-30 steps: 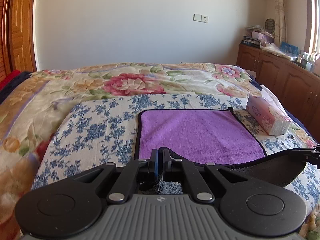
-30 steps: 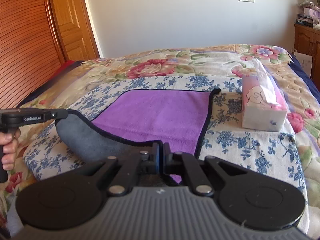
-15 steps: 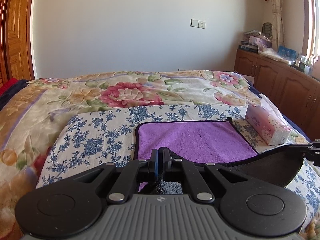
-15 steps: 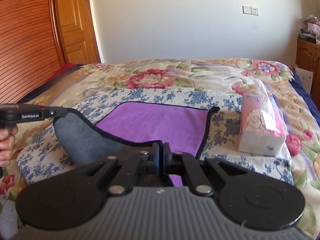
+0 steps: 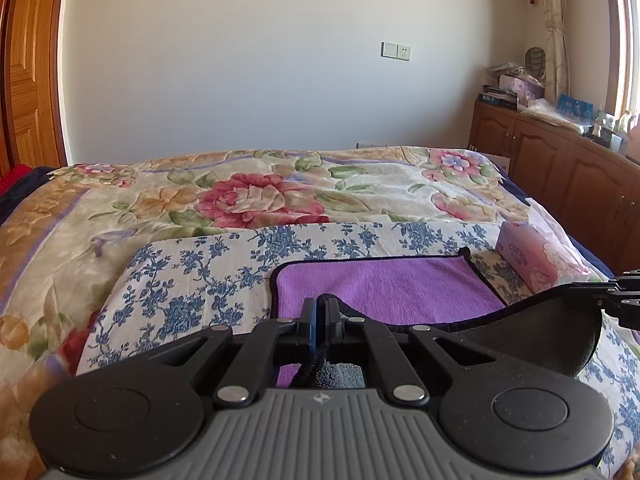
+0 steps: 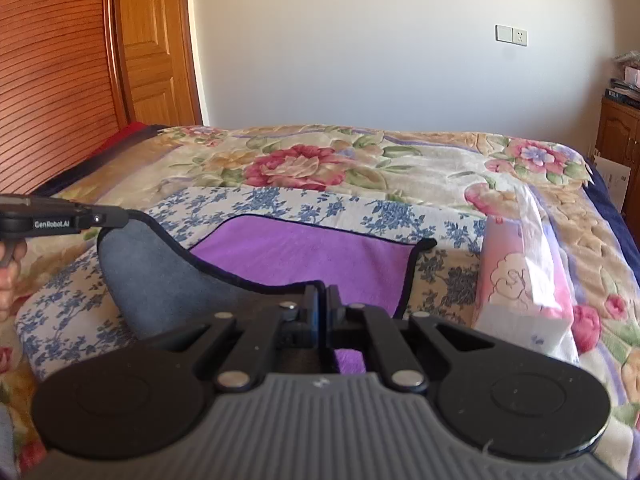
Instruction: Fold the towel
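A purple towel with a grey underside and dark trim lies on a blue-flowered cloth on the bed. Its near edge is lifted off the cloth and shows the grey side. My left gripper is shut on the near left corner of the towel. My right gripper is shut on the near right corner. Each gripper shows at the side of the other's view, the right gripper in the left wrist view and the left gripper in the right wrist view. The far half of the towel lies flat.
A pink tissue box stands on the bed just right of the towel, also in the left wrist view. A flowered quilt covers the bed. Wooden cabinets stand at the right, a wooden door at the left.
Both grippers have risen and tilted up with the towel's near edge. The flat purple part in view has grown shorter and the wall fills more of both views.
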Tool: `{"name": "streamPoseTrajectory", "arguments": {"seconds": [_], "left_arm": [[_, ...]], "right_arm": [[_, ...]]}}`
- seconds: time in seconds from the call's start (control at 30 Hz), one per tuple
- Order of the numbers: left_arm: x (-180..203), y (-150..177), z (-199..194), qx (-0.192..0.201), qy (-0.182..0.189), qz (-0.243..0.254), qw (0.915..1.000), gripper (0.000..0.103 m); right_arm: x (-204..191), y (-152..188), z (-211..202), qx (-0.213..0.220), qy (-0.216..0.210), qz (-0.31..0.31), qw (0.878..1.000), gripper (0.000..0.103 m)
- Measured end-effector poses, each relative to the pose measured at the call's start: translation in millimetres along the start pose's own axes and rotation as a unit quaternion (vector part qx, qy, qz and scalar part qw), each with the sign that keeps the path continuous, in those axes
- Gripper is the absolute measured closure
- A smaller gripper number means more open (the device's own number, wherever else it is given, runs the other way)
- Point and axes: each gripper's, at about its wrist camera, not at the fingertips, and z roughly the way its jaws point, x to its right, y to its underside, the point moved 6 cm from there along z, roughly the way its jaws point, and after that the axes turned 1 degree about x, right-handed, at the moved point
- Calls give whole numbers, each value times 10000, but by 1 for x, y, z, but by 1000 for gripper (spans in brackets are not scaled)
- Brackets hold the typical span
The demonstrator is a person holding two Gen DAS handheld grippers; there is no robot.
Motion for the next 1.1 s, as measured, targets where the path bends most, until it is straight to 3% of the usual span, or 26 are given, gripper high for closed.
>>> {"name": "streamPoseTrajectory", "arguments": {"seconds": [1.1], "left_arm": [[-1,-31,65,70,79,17,9999,98]], "right_arm": [[32,-26,54,172,194,-466,9986,99]]}}
